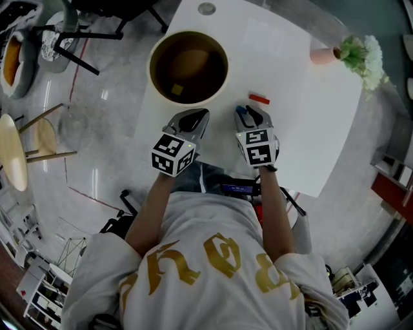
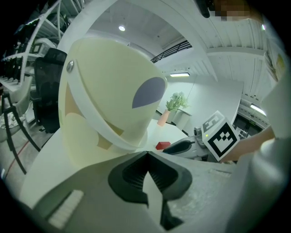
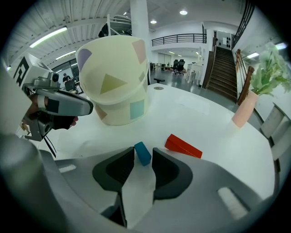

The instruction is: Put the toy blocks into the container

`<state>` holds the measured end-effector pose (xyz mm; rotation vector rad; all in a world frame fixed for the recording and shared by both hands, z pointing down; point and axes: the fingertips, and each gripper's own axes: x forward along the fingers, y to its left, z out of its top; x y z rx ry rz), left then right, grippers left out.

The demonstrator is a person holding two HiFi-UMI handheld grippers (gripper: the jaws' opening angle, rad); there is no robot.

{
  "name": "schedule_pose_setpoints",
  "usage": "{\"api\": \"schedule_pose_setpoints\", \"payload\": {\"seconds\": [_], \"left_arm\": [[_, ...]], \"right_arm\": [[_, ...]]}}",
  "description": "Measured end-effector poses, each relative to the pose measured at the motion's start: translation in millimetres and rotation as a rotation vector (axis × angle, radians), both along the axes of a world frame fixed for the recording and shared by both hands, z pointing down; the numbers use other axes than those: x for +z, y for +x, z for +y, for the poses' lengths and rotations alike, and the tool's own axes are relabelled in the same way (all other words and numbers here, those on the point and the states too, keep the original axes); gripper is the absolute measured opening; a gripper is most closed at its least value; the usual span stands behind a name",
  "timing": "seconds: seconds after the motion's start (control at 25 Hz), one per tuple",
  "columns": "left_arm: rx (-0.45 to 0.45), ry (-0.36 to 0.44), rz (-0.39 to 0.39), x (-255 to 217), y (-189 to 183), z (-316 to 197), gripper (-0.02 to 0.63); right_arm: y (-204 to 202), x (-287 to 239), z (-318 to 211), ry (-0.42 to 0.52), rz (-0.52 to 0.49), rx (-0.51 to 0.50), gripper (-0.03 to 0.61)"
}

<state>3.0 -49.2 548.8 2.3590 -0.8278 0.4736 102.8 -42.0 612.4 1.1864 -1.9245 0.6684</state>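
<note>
On white bench (image 1: 303, 97), right claw (image 3: 144, 151) spread round small blue plastic block (image 3: 142, 154): likely light, stiff; pinch flat sides. Left claw (image 2: 146, 154) closed.

You get even, bright overhead light from ceiling lamps (image 3: 183, 12), with glare patches on the white surface (image 1: 303, 116) and soft shadows. All views bend at the edges and darken in the corners. In the left gripper view the container (image 2: 109, 91) looks soft.

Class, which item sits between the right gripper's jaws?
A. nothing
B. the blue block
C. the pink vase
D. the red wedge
B: the blue block stands between the jaw tips of the right gripper, while the red wedge lies beyond them.
</note>
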Motion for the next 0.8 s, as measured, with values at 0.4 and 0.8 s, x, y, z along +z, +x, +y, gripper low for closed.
{"api": "schedule_pose_setpoints", "payload": {"seconds": [0.4, 0.8], "left_arm": [[-0.015, 0.0, 0.006, -0.4, -2.6, -1.7, 0.0], [-0.014, 0.003, 0.006, -2.6, -2.3, 0.0, 0.0]], "right_arm": [[4.9, 2.4, 1.1, -0.011, 0.026, 0.015, 0.098], [5.0, -2.4, 1.7, 0.003, 0.024, 0.013, 0.097]]}}
